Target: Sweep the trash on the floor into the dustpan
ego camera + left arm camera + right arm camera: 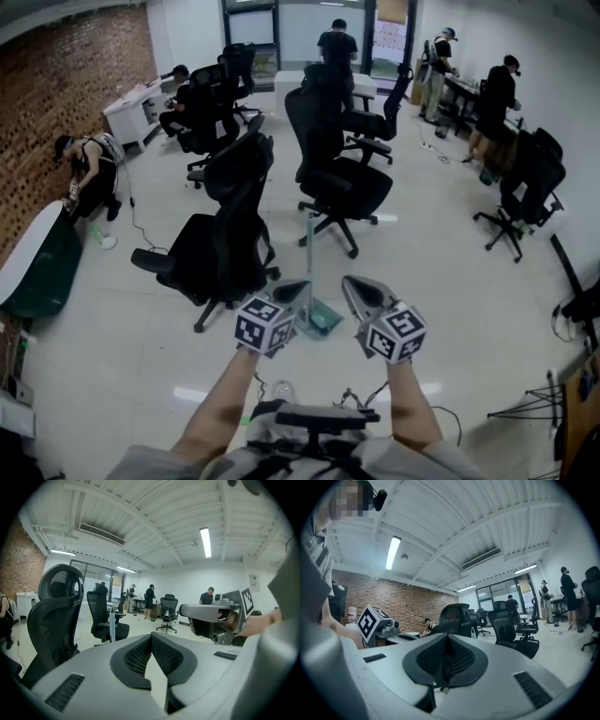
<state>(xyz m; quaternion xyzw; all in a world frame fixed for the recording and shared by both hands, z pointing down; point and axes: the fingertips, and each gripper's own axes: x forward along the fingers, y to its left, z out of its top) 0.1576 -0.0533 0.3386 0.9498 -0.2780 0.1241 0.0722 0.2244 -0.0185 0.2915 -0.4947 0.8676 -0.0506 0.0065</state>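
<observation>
Both tongs were clenched with nothing between them. The left tongs [300, 286] had their dark ribbed pads pressed together in the left gripper view, and the right tongs [349, 283] were just as tightly closed in the right gripper view. In the head view they were held side by side, near each other but apart, pointing roughly level across the floor [450, 309].

The dustpan [321, 321], a teal pan, sat on the floor just ahead of the 2 tips and between them, a little nearer the left. A pale upright handle [311, 246] rose from it. Whether that handle belonged to the pan or to a broom parked in it could not be told. A black office chair [220, 248] stood just to the pan's left and another chair [339, 178] stood behind it. No trash could be picked out near the pan. A small pale object [281, 389] lay by the person's feet, too small to identify.

This scene fitted 2 stages. The tongs could have been closing in on the handle to take it up, or they could have been empty after the pan had been stood there with the sweeping done. In either case, good handling probably meant keeping both tips clear of the left chair's base and not knocking the slim handle, since a nudge would likely tip the pan.
</observation>
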